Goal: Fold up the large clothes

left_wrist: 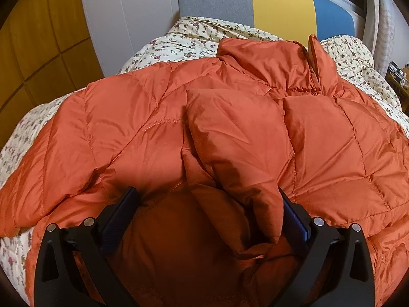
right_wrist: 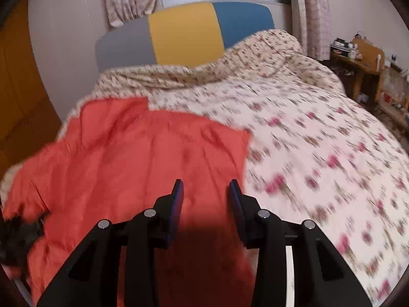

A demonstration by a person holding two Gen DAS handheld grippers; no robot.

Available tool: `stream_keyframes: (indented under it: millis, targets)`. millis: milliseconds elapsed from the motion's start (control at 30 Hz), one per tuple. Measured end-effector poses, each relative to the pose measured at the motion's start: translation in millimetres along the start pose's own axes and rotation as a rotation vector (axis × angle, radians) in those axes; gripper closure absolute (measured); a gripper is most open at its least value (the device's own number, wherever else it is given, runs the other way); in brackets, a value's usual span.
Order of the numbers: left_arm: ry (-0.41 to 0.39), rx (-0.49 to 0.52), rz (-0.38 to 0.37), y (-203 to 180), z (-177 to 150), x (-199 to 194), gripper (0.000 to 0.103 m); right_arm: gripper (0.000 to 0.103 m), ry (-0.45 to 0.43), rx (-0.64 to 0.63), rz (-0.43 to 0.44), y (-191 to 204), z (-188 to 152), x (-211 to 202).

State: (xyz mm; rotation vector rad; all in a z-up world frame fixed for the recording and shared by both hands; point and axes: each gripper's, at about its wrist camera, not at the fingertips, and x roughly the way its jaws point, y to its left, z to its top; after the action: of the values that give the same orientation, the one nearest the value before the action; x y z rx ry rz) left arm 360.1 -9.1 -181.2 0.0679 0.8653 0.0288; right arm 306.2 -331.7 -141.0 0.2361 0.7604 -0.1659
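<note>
An orange quilted puffer jacket [left_wrist: 158, 117] lies spread on the bed, collar toward the headboard, one sleeve [left_wrist: 230, 138] folded across its front. My left gripper [left_wrist: 207, 194] is open, its wide-apart jaws pressed low into the jacket on either side of the sleeve end; nothing is clamped. In the right wrist view the jacket [right_wrist: 143, 158] covers the bed's left side. My right gripper [right_wrist: 206, 185] is open and empty, hovering above the jacket's right edge. That view is motion-blurred.
A floral duvet [right_wrist: 319, 138] covers the bed. A grey, yellow and blue headboard [right_wrist: 184, 33] stands at the far end under a window. A cluttered wooden desk [right_wrist: 368, 61] is on the right, a wooden wardrobe [left_wrist: 33, 51] on the left.
</note>
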Motion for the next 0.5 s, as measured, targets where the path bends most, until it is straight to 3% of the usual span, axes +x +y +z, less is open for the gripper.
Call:
stream_keyframes:
  millis: [200, 400, 500]
  targets:
    - [0.000, 0.001, 0.001, -1.1, 0.5, -0.2, 0.003, 0.049, 0.105, -0.009, -0.072, 4.3, -12.6, 27.8]
    - [0.006, 0.002, 0.000, -0.6, 1.4, 0.1, 0.003, 0.024, 0.110, 0.028, -0.123, -4.1, -16.4, 32.4]
    - [0.014, 0.001, -0.009, 0.7, 2.5, -1.5, 0.003, 0.020, 0.112, 0.040, -0.130, -6.5, -16.3, 33.5]
